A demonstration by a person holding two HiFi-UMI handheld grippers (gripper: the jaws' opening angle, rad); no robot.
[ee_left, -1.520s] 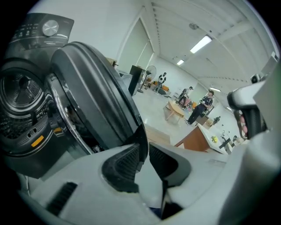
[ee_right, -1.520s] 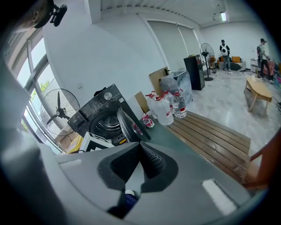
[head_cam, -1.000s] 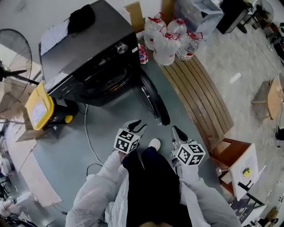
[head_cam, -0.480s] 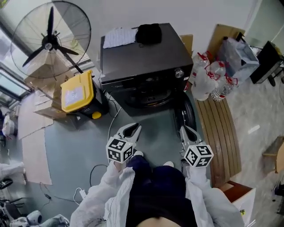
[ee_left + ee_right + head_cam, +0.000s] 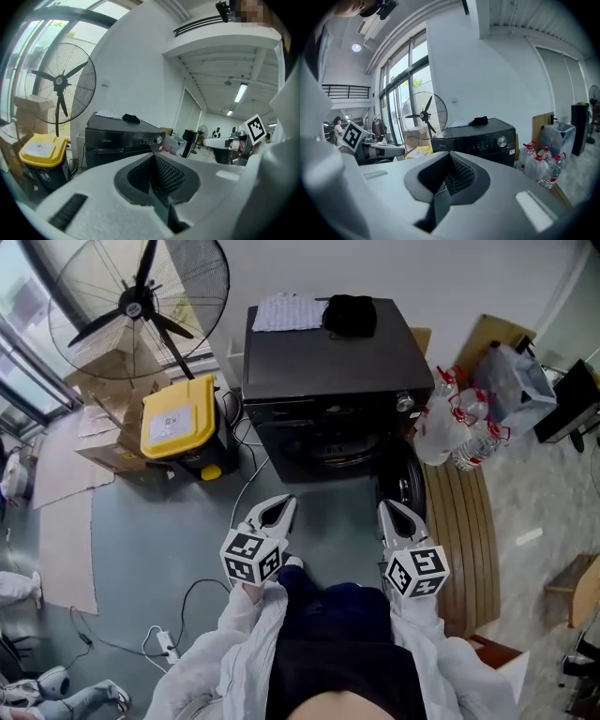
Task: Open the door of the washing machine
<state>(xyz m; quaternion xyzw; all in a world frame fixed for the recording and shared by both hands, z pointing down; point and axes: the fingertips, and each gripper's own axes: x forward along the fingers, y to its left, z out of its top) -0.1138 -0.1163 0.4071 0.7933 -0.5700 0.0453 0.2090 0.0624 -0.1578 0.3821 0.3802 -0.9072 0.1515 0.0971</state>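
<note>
The black front-loading washing machine (image 5: 328,371) stands against the wall, and its round door (image 5: 410,486) hangs open, swung out to the right of the drum opening (image 5: 319,448). My left gripper (image 5: 281,506) and right gripper (image 5: 387,511) are side by side in front of it, well short of the door, both shut and holding nothing. The left gripper view shows the shut left gripper (image 5: 157,187) aimed at the washing machine (image 5: 122,136). In the right gripper view the right gripper (image 5: 447,180) is also shut, with the washing machine (image 5: 480,136) beyond it.
A big standing fan (image 5: 141,306) and a yellow-lidded bin (image 5: 176,423) are left of the machine. Water bottles (image 5: 459,432) and a slatted wooden bench (image 5: 469,531) are on the right. A black cloth (image 5: 350,313) lies on the machine's top. A cable (image 5: 202,596) trails over the floor.
Both grippers have lifted and drawn back from the machine to point more level. The left jaws went from open to shut. The door stays open.
</note>
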